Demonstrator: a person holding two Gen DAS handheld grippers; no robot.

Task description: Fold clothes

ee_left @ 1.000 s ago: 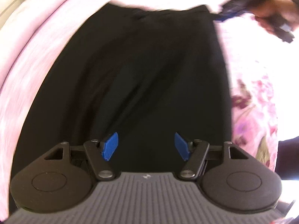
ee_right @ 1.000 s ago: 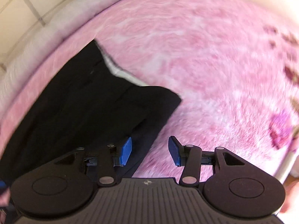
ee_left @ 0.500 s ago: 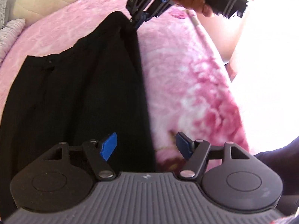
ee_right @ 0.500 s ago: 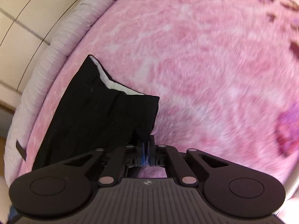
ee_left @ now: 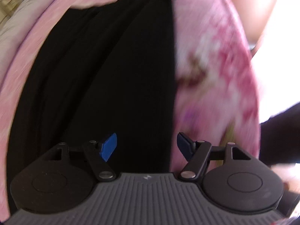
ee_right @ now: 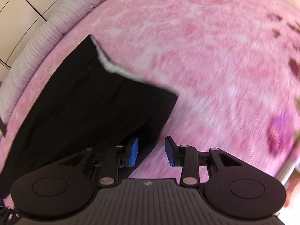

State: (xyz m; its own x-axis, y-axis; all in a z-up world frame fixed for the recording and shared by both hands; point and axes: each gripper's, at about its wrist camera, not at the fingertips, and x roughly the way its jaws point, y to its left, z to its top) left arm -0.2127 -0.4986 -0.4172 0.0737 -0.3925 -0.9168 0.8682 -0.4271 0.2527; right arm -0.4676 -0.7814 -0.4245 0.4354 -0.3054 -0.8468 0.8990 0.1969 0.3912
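Both views blurred; black garment [ee_left: 105, 75] cut off by left gripper [ee_left: 147, 147].

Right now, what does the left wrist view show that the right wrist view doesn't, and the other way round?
Only the left wrist view shows the long side edge of the black garment, running from the open left claw toward the far corner. Only the right wrist view shows the garment's waist end with its pale lining, a ribbed pillow behind it, and the open right claw over a corner. Both show the black cloth flat on the pink blanket.
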